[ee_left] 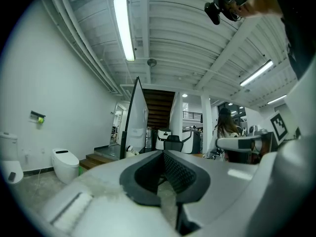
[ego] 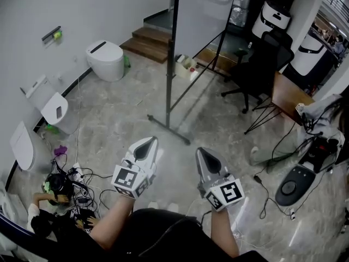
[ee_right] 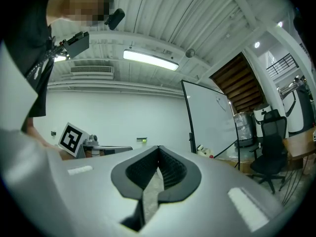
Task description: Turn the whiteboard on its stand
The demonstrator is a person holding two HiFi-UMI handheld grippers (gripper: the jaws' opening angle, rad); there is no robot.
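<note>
The whiteboard [ego: 202,10] stands on a dark metal stand [ego: 170,64] with a floor foot [ego: 169,129], a few steps ahead of me. It appears edge-on in the left gripper view [ee_left: 136,113] and as a white panel in the right gripper view [ee_right: 210,117]. My left gripper [ego: 146,143] is held low and level in front of the person, jaws shut with nothing between them [ee_left: 162,154]. Beside it, my right gripper [ego: 204,153] is also shut and empty [ee_right: 158,149]. Both are well short of the board.
A white toilet [ego: 106,59] stands at the left wall and wooden steps [ego: 150,42] lie behind. A black office chair [ego: 256,70] and a tripod [ego: 267,113] are to the right. Cables [ego: 76,184] lie on the floor at left, and a small box [ego: 186,67] sits by the stand.
</note>
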